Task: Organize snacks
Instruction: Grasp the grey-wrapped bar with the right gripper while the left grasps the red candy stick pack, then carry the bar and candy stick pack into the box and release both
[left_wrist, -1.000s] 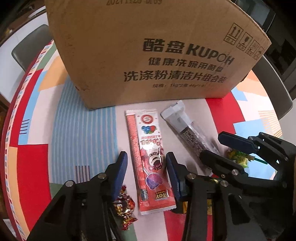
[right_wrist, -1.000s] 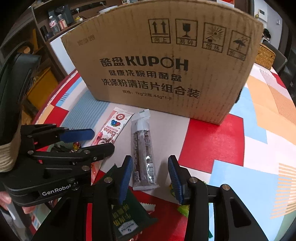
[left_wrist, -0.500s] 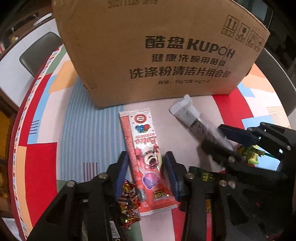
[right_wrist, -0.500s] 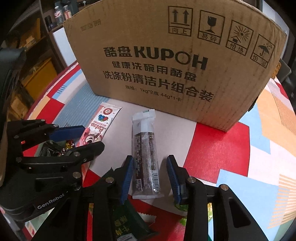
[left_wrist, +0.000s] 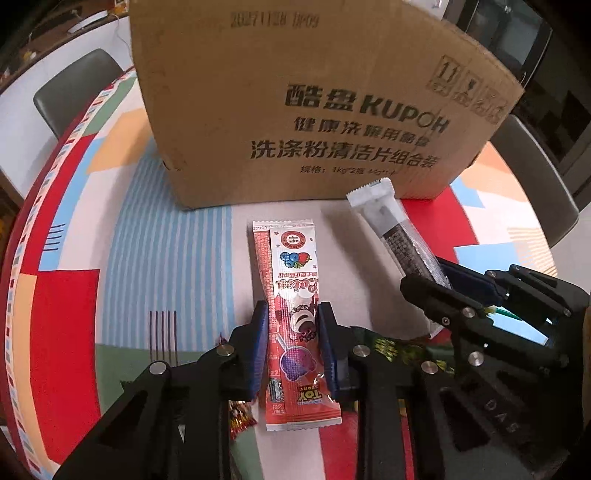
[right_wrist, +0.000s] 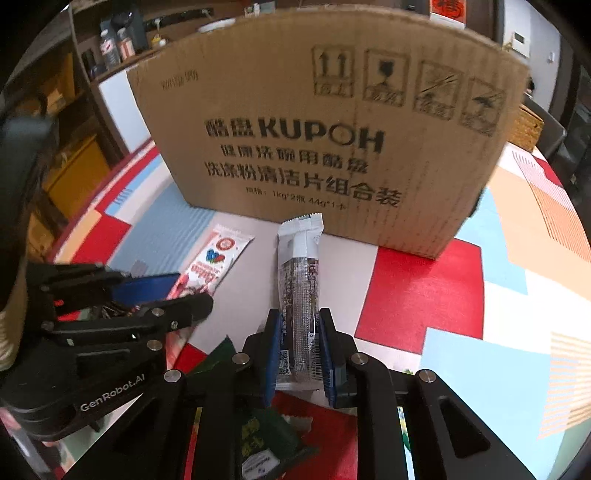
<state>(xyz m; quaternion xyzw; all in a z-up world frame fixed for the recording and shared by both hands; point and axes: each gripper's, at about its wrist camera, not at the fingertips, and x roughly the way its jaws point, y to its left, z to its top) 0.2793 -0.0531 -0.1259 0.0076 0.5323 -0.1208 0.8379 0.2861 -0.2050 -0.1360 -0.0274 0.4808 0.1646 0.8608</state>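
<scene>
A long red snack packet (left_wrist: 293, 306) lies on the table in front of the cardboard box (left_wrist: 295, 103). My left gripper (left_wrist: 291, 325) has its blue pads against both long edges of the red packet. A long clear packet with dark filling (right_wrist: 299, 291) lies beside it. My right gripper (right_wrist: 298, 332) has its pads against both sides of the clear packet. The red packet (right_wrist: 212, 264) and the left gripper (right_wrist: 162, 295) also show in the right wrist view. The clear packet (left_wrist: 397, 236) and the right gripper (left_wrist: 439, 280) also show in the left wrist view.
A colourful patterned tablecloth (left_wrist: 155, 258) covers the round table. A dark green packet (right_wrist: 258, 435) lies under the right gripper. A small foil-wrapped candy (left_wrist: 238, 424) lies by the left finger. Grey chairs (left_wrist: 70, 92) stand behind the table.
Both grippers have moved forward along their packets and their jaws have closed in from open until the pads touch the packet sides.
</scene>
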